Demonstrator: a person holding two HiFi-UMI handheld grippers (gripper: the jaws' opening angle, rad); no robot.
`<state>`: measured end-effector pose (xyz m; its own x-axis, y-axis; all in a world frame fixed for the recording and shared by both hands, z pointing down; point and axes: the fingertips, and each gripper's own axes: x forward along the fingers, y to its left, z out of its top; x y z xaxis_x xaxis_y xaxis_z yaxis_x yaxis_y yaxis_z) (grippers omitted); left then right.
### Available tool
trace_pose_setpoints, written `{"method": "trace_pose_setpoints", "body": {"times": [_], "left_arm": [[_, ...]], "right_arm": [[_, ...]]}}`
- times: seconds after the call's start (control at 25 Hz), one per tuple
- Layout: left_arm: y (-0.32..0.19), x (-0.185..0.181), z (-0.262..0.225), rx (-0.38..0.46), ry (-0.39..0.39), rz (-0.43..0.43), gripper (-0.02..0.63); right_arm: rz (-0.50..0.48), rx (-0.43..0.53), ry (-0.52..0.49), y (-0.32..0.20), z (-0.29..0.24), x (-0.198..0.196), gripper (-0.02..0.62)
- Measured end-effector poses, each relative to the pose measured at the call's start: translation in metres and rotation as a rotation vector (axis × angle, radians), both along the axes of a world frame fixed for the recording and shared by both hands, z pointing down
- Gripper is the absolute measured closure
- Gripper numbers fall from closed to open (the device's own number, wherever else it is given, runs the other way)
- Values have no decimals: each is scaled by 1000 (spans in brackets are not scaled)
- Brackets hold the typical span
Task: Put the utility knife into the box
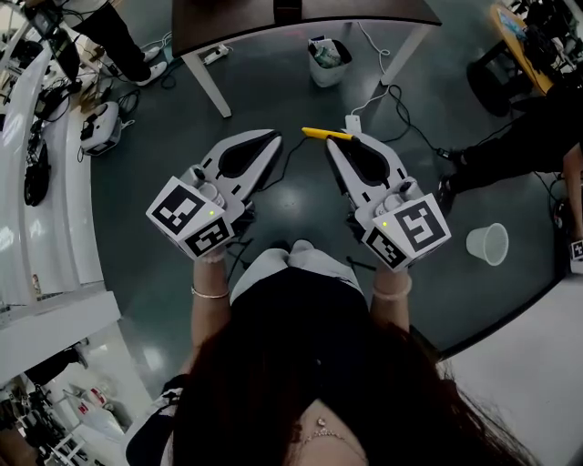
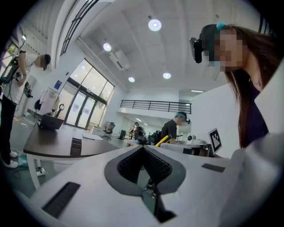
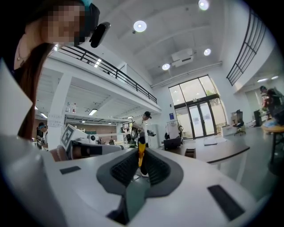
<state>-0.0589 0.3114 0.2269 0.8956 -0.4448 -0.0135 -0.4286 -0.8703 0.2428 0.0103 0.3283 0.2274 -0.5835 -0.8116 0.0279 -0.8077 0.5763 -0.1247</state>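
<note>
We see the yellow utility knife (image 1: 324, 134) pinched in the tips of the right tongs (image 1: 341, 140), held above the floor (image 1: 301, 205). The left tongs (image 1: 273, 136) are pressed together on nothing. Beyond them stand a dark worktop (image 1: 383, 11) and a bin (image 1: 326, 73), and to the right a clear cup (image 1: 488, 244).

In the head view both forearms reach forward, side by side. The left tongs (image 1: 273, 136) point toward 1 o'clock and the right tongs (image 1: 332, 138) toward 11 o'clock, so their tips converge but stay apart. The left wrist (image 1: 209, 289) and the right wrist (image 1: 393, 288) show just behind the marker cubes. The left jaws are closed together with nothing between them. The right jaws are clamped on the yellow utility knife (image 3: 140, 153), which juts past their tip.
</note>
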Motion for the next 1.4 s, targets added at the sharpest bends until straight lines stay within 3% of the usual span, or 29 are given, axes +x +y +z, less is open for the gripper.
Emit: {"method": "trace_pose_setpoints", "body": {"times": [0.52, 0.88, 1.4], "left_arm": [[-64, 6, 17, -35, 12, -65, 620], [-170, -7, 11, -25, 10, -4, 620], [-289, 21, 28, -38, 13, 66, 620]], "right_arm": [[-32, -41, -24, -69, 17, 17, 545], [23, -50, 18, -170, 14, 0, 545], [72, -37, 5, -284, 25, 17, 545]]}}
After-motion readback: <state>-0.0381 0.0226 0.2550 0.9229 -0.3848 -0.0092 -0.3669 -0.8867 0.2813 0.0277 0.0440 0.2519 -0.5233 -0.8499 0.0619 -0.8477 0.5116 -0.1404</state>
